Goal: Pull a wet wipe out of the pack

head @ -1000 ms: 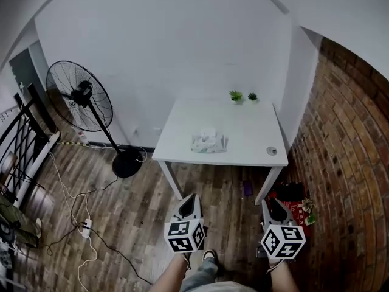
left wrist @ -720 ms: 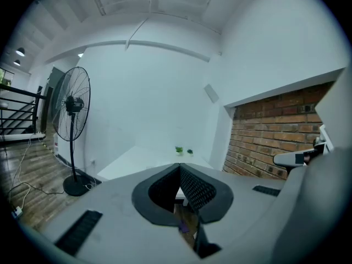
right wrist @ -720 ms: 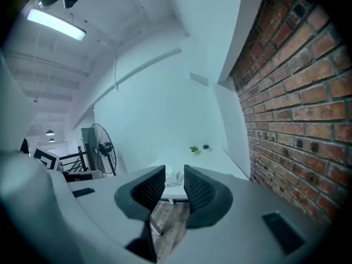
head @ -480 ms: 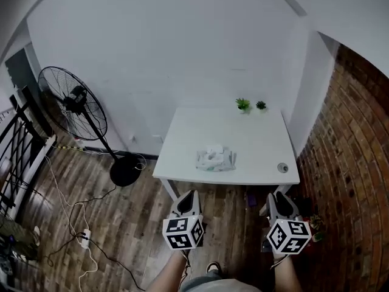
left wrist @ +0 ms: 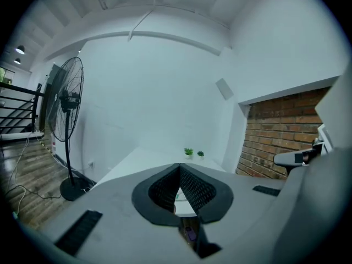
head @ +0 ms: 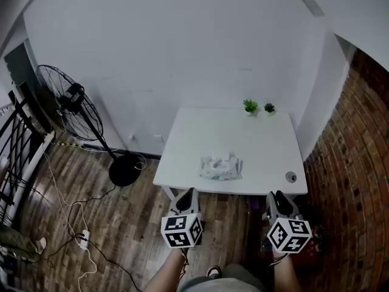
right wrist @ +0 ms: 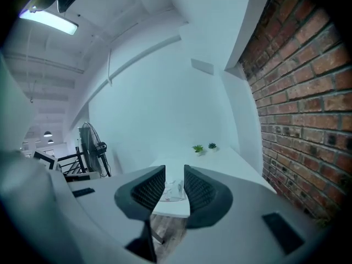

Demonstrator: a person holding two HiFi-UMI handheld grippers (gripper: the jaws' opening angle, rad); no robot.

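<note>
The wet wipe pack, white with a crumpled top, lies near the front edge of the white table. Both grippers are held short of that edge, over the floor. My left gripper points at the table's front left part; its jaws meet at the tips with nothing between them. My right gripper is off the front right corner, its jaws a narrow gap apart. Through that gap the right gripper view shows the pack lying on the table.
Two small potted plants stand at the table's back edge, and a round cable hole is at its front right. A pedestal fan stands left, a brick wall right. Cables lie on the wood floor.
The head view has moved closer: table and pack sit lower and larger in it. Both grippers are nearer the table's front edge, their jaws as before.
</note>
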